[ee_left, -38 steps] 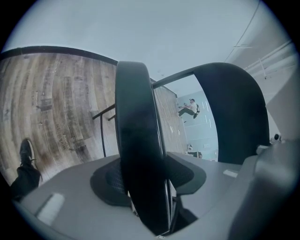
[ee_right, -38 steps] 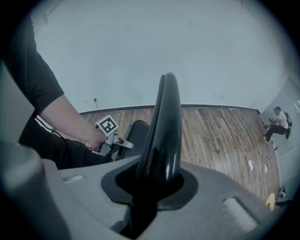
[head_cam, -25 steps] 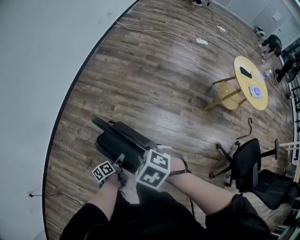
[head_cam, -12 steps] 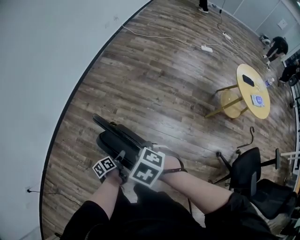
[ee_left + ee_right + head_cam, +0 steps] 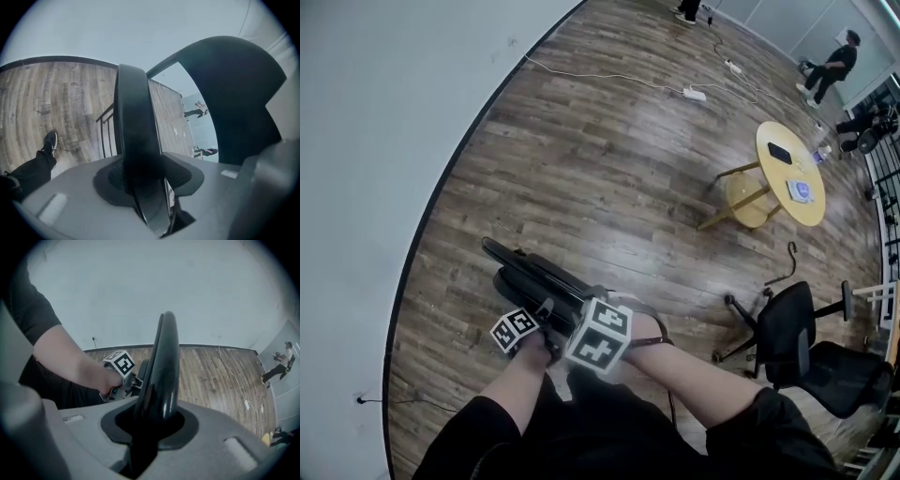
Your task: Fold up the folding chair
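Floorboards (image 5: 609, 169) under folding chair (image 5: 534, 277); left gripper (image 5: 143, 176) tightening on it, right gripper (image 5: 157, 420) clamped.

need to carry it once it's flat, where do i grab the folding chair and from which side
By its thin upper rail, coming from above. The folding chair stands nearly flat on edge, so that rounded rail faces up and looks slim enough for the fingers; the right gripper clamps it this way.
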{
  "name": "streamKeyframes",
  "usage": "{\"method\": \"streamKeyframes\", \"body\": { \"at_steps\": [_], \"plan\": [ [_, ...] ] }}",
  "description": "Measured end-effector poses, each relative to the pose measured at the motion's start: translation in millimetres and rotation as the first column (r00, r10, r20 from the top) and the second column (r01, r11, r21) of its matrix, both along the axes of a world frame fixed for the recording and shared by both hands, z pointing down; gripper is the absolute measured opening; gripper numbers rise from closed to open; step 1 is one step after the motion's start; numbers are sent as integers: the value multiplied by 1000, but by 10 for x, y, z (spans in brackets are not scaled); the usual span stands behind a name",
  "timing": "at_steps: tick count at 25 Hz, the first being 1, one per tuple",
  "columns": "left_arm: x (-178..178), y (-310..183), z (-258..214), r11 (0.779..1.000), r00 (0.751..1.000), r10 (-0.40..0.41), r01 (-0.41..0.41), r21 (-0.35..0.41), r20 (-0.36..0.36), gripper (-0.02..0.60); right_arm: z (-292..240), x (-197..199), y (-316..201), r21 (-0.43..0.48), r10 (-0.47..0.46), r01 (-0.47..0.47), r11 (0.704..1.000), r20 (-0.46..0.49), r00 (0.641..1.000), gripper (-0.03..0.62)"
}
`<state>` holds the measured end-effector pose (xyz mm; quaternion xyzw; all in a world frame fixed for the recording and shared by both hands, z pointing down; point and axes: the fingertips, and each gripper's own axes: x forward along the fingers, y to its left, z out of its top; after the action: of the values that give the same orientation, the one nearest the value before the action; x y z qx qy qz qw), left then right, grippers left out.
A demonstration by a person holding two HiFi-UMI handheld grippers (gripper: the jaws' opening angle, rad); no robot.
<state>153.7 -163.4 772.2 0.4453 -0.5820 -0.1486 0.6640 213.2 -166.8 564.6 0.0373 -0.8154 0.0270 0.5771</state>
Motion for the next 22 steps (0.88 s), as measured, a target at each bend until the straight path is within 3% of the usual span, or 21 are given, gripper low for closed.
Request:
{"method": "streamKeyframes", "body": {
  "at_steps": [9,18,22],
  "plan": [
    [91,-137,-31,996,999,41,-43,-79,-18,172,-8,-12,1,36,25,-24,999,-7,1000,66],
    [127,-413,-105,997,999,29,-30,-77,-13,166,-3,-1,-9,60,38,-37,997,-14,999,63],
    [188,-425,-99,992,998,56,-59,-113,-28,161,17,-16,35,79,30,-28,996,-25,999,64]
  ]
}}
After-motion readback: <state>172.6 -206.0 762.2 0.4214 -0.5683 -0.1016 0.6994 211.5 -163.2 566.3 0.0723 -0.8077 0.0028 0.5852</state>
